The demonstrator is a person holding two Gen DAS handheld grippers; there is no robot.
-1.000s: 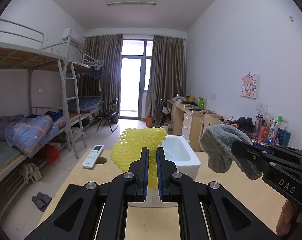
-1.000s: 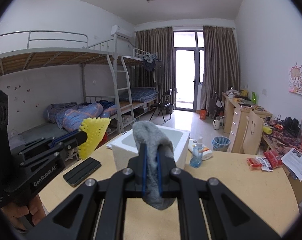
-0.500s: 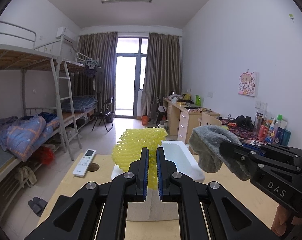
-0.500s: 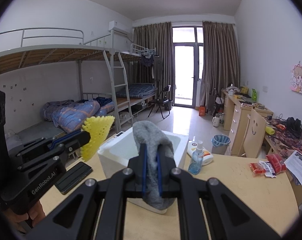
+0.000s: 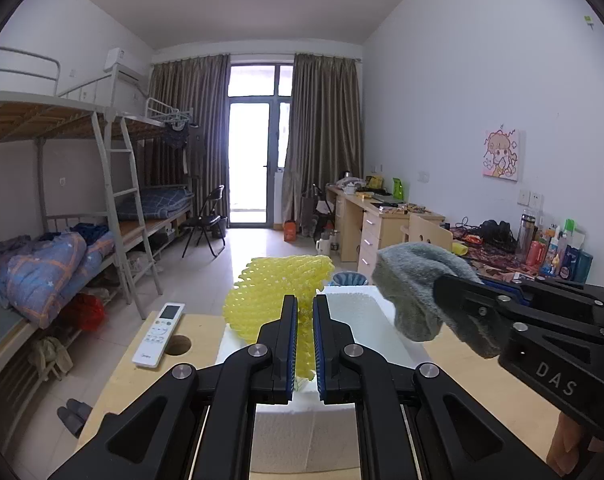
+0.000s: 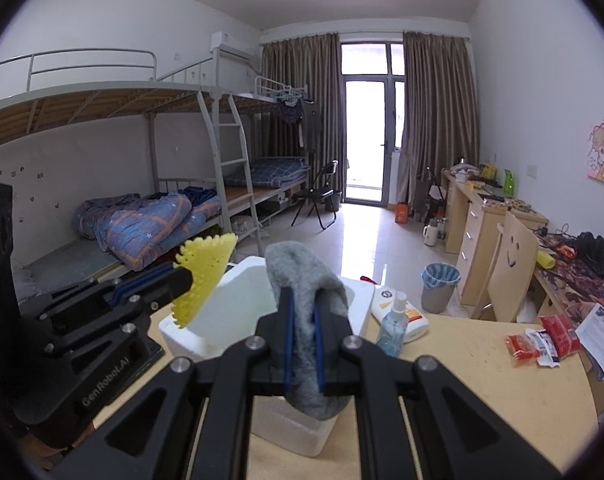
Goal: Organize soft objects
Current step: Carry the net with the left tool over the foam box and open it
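My left gripper [image 5: 302, 304] is shut on a yellow foam net [image 5: 276, 294], which fans out above the near left part of a white foam box [image 5: 358, 308]. From the right, my right gripper [image 5: 442, 280] reaches over the box, shut on a grey fuzzy cloth [image 5: 418, 276] that droops from its jaws. In the right wrist view the grey cloth [image 6: 302, 280] hangs between the right gripper's [image 6: 302, 300] fingers over the foam box [image 6: 238, 312]. The left gripper [image 6: 186, 276] holds the yellow net [image 6: 204, 276] at the box's left rim.
The box stands on a light wooden table [image 6: 482, 384]. A white remote [image 5: 158, 334] lies at the table's left edge beside a round hole [image 5: 179, 345]. A clear spray bottle [image 6: 394, 326], a white tube [image 6: 400, 314] and red snack packets [image 6: 542, 340] lie right of the box.
Both grippers have moved forward over the table with their loads, so the foam box now sits closer and directly beneath them. Both stay shut.
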